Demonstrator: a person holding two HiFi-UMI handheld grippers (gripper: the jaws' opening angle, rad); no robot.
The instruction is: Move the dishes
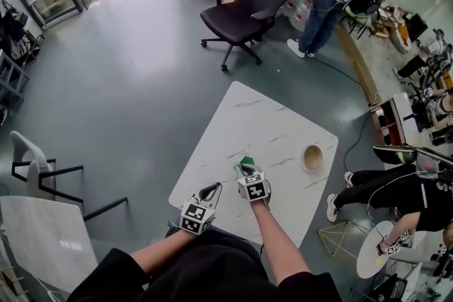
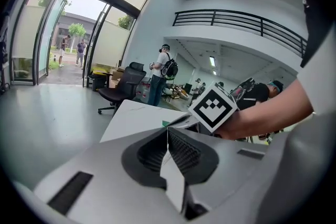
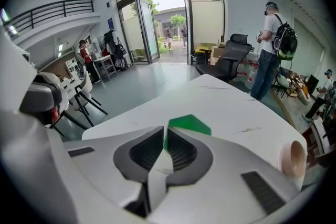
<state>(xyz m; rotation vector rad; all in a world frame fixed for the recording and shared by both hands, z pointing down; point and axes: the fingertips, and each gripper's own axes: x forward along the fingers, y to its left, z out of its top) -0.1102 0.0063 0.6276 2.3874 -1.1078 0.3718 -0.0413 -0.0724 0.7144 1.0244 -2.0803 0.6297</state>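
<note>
One white counter [image 1: 262, 117], left hand-held gripper [image 2: 168, 136] closed on nothing, right hand-held gripper [image 3: 164, 147] clamped on one green piece [image 3: 189, 124], mostly hidden, one beige round thing [image 1: 311, 156] hard to be identified

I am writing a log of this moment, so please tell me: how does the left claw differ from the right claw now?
The right claw is shut on a flat green piece, while the left claw is shut on nothing. The right claw reaches farther over the white table, while the left claw sits back near the table's near edge. Both have their jaws together and point out across the table.
</note>
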